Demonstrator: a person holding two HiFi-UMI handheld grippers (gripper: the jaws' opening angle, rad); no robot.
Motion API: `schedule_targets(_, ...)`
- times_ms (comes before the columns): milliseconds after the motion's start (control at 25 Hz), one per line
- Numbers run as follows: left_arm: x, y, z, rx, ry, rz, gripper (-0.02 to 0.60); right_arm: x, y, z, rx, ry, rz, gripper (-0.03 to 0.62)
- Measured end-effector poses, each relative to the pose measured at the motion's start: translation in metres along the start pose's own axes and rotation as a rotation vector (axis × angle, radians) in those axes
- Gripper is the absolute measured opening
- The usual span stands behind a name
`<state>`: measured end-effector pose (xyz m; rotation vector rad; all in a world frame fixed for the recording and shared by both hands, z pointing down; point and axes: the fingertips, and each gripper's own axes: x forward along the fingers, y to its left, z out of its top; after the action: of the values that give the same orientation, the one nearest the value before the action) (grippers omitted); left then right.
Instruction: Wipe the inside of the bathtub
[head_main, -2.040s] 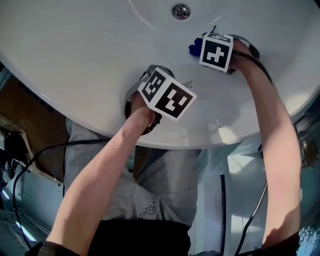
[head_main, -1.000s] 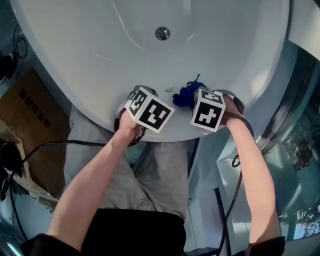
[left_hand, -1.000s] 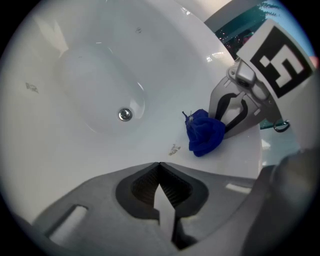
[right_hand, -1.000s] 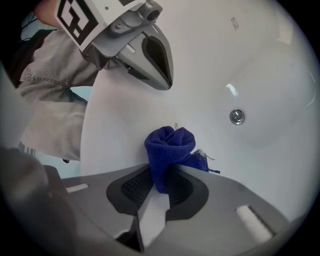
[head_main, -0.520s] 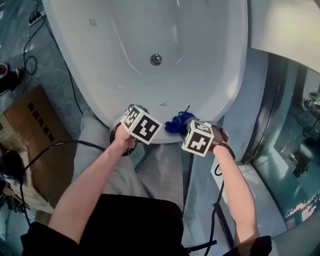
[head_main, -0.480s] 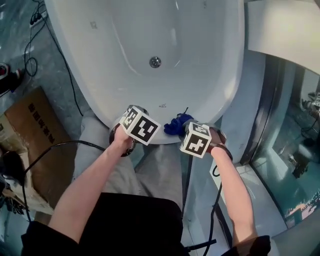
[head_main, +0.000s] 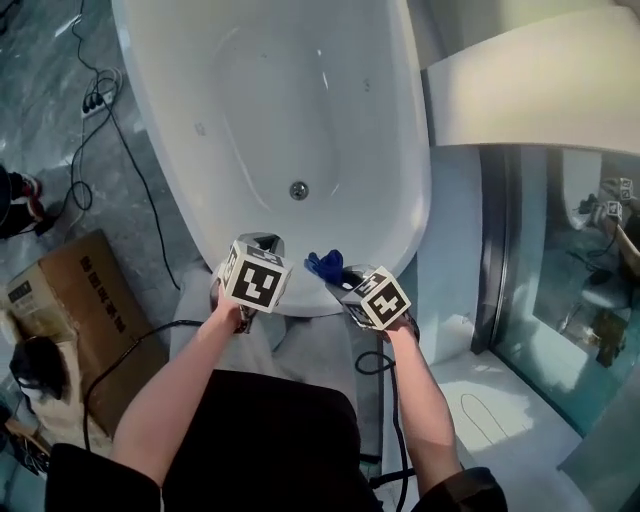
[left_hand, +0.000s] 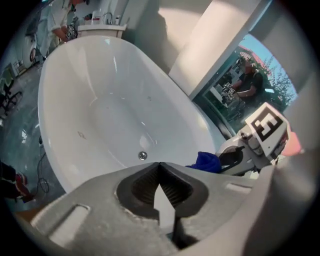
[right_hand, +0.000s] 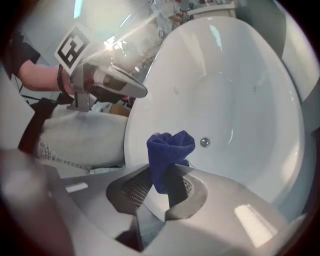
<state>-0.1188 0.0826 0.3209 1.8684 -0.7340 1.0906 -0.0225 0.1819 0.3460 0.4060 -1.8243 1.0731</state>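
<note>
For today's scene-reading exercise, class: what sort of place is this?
Probably a bathroom, perhaps a showroom or one being fitted: a white freestanding bathtub with a drain, a glass partition beside it, and a cardboard box and loose cables nearby.

Nothing legible here: the cardboard box (head_main: 62, 302) carries dark print, too small and blurred to read, and no other lettering can be read

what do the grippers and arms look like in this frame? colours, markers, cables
The left gripper and right gripper have light grey moulded jaws with dark ribbed pads. Each carries a white cube with black square markers. A black cable trails from each. Forearms are bare below black sleeves.
</note>
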Motion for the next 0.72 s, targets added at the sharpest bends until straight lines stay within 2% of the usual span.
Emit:
schedule_targets(120,-0.036,-0.004,0.025,0.008,-0.071,0.049,0.002,-0.034,0.001,0.037,-0.016,-0.127,-0.057,0.071)
schedule_targets(240,-0.075,-0.015,0.056,-0.013,-0.186,0.098,0.002,-0.077,0.010,0.076,-0.088,-0.246,-0.107,0.071)
schedule_targets(360,-0.103,-0.041,0.075,-0.053,-0.308,0.157,0.002,-0.117,0.020,0.092,-0.145,-0.341,-0.116,0.072)
schedule_targets(560,-0.146,-0.085,0.105,-0.087,-0.497,0.260,0.002,-0.172,0.028,0.104,-0.261,-0.434,-0.124,0.072)
schedule_targets(720,-0.199,-0.102,0.120,-0.126,-0.641,0.342,0.002,-0.217,0.042,0.131,-0.368,-0.513,-0.122,0.072)
